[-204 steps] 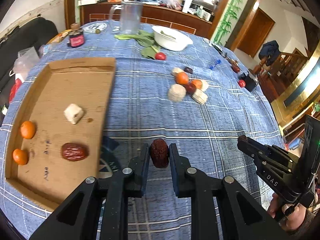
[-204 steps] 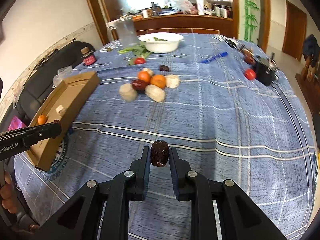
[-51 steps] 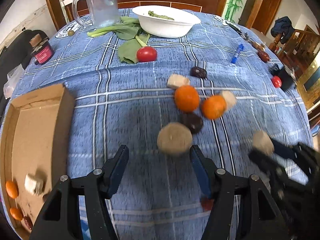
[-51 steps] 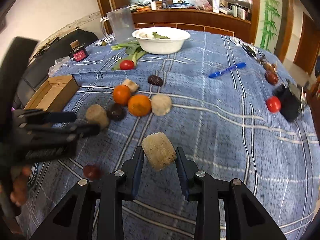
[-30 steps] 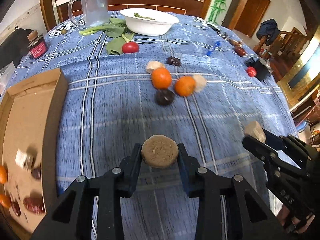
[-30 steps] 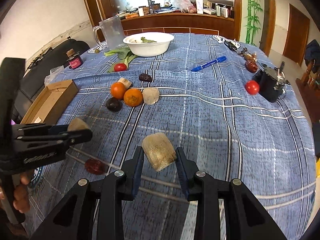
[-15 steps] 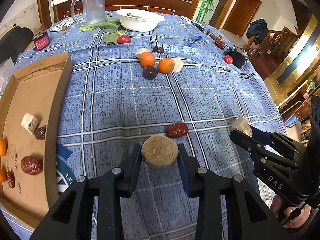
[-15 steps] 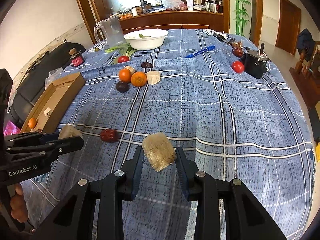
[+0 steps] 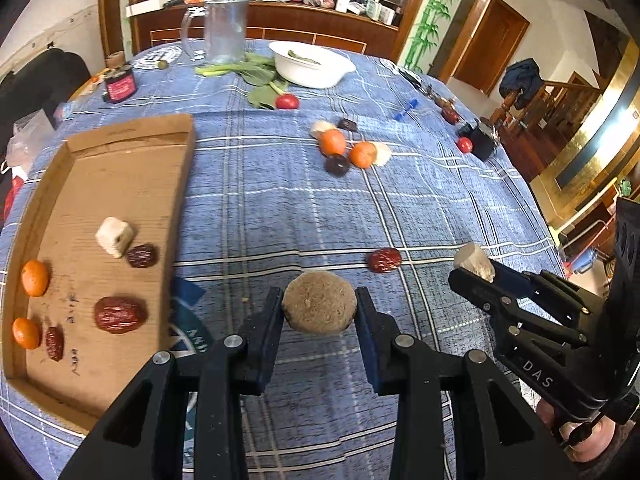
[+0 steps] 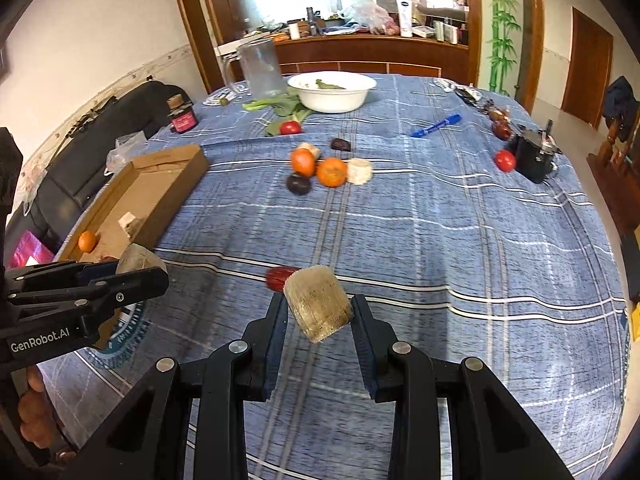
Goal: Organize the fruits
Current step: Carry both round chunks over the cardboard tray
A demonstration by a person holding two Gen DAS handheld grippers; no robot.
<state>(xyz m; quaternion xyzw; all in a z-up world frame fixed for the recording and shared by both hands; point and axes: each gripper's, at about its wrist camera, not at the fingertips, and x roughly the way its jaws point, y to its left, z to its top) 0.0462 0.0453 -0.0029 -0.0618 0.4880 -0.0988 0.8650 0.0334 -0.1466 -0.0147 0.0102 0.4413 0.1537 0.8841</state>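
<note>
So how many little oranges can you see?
4. Two lie in the cardboard tray, one above the other. Two more sit in the pile on the tablecloth. None look hidden.

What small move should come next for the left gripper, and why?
Probably carry the left gripper over the cardboard tray and release. Its jaws clamp a round tan chunk above the tablecloth, and the tray beside it already holds sorted fruit.

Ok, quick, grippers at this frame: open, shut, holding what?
Left gripper: shut on a round tan chunk.
Right gripper: shut on a pale cylindrical chunk.
</note>
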